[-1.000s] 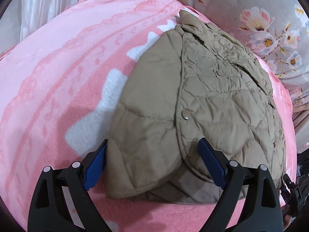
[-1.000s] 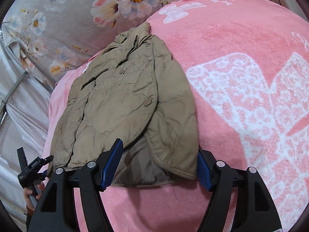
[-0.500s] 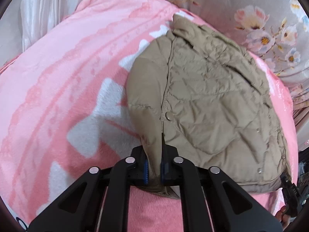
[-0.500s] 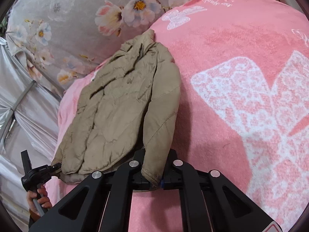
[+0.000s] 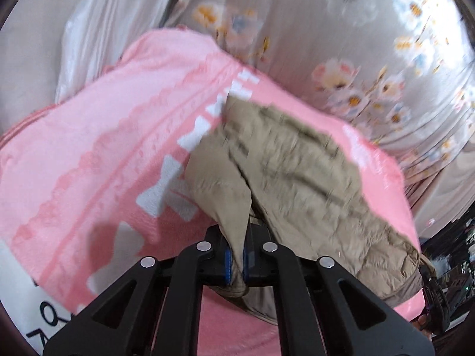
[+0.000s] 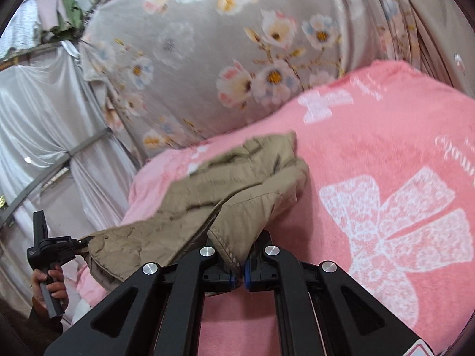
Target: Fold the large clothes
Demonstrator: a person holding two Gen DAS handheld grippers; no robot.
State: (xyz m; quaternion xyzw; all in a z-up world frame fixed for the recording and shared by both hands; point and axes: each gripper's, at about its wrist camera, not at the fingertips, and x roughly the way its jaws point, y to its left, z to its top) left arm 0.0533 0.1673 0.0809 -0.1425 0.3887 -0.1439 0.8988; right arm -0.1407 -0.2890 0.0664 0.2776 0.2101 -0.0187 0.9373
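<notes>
A tan quilted jacket (image 5: 299, 175) lies on a pink blanket (image 5: 98, 160) with its near hem lifted off the surface. My left gripper (image 5: 236, 262) is shut on one hem corner of the jacket, and the fabric rises from between its blue pads. In the right wrist view the same jacket (image 6: 213, 195) hangs up toward my right gripper (image 6: 240, 276), which is shut on the other hem corner. The collar end still rests on the blanket (image 6: 386, 154). Both views are motion-blurred.
A grey floral curtain (image 6: 237, 44) hangs behind the bed, and it also shows in the left wrist view (image 5: 356, 44). White satin drapes (image 6: 44, 112) stand at the left. The other hand-held gripper (image 6: 44, 252) shows at the bed's left edge.
Both grippers closed on the jacket's near hem corners, then lifted them up off the blanket. The cameras have tilted up, so more curtain shows.
</notes>
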